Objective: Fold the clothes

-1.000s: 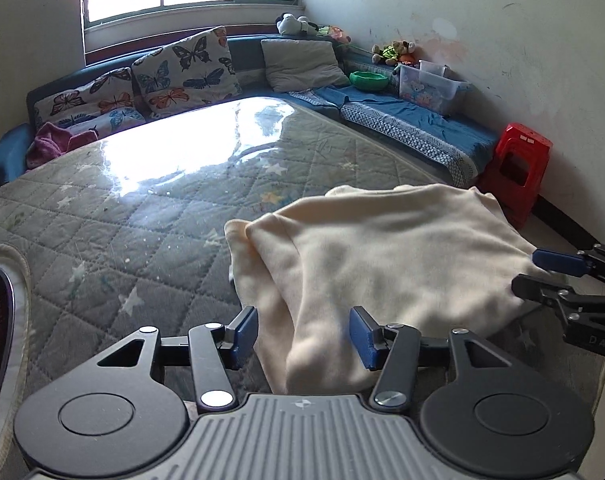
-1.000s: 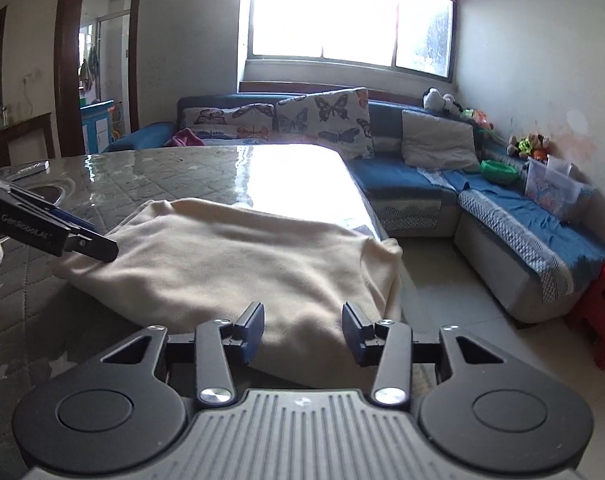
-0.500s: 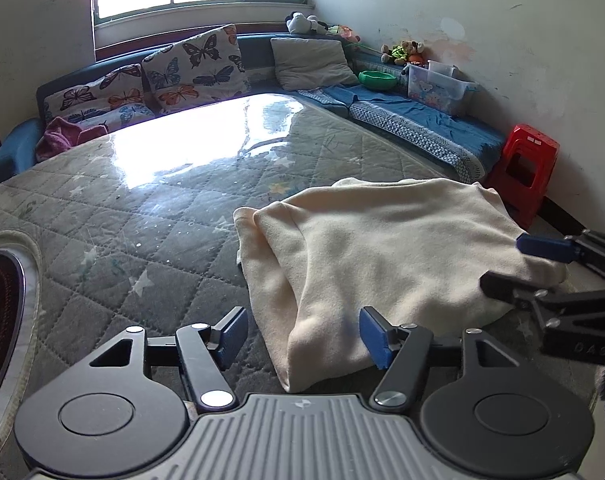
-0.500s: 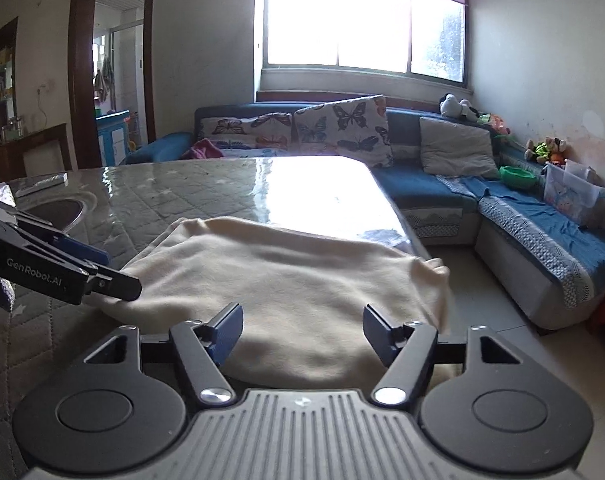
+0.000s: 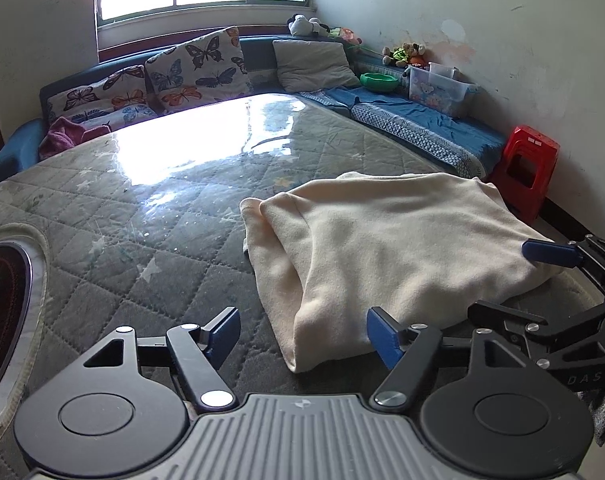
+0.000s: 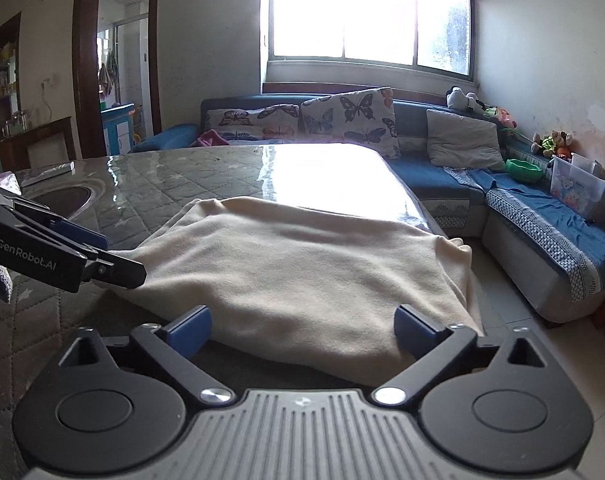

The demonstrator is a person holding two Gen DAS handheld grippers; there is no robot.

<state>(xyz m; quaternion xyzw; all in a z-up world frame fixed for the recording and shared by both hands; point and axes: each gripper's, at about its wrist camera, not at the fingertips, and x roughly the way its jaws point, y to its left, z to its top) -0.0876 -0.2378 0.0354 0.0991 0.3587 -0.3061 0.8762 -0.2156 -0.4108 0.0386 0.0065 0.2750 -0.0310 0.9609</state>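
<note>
A cream garment (image 5: 386, 248) lies folded on the quilted grey table (image 5: 150, 216), close to its near right corner. My left gripper (image 5: 302, 334) hangs open just short of the garment's near left corner, nothing between its blue pads. From the other side, the garment (image 6: 302, 272) fills the middle of the right wrist view. My right gripper (image 6: 302, 328) stands wide open at its near edge, holding nothing. The right gripper (image 5: 542, 280) also shows at the right of the left wrist view, and the left gripper (image 6: 98, 256) at the left of the right wrist view.
A round inset hob (image 5: 2, 308) sits in the table at the left. A blue corner sofa (image 6: 522, 216) with butterfly cushions (image 5: 198, 68) runs behind and to the right. A red stool (image 5: 526, 168) and bare floor (image 6: 574, 356) lie beyond the table's right edge.
Both grippers have drawn back from the garment and opened wider. The garment now lies flat and free on the table.
</note>
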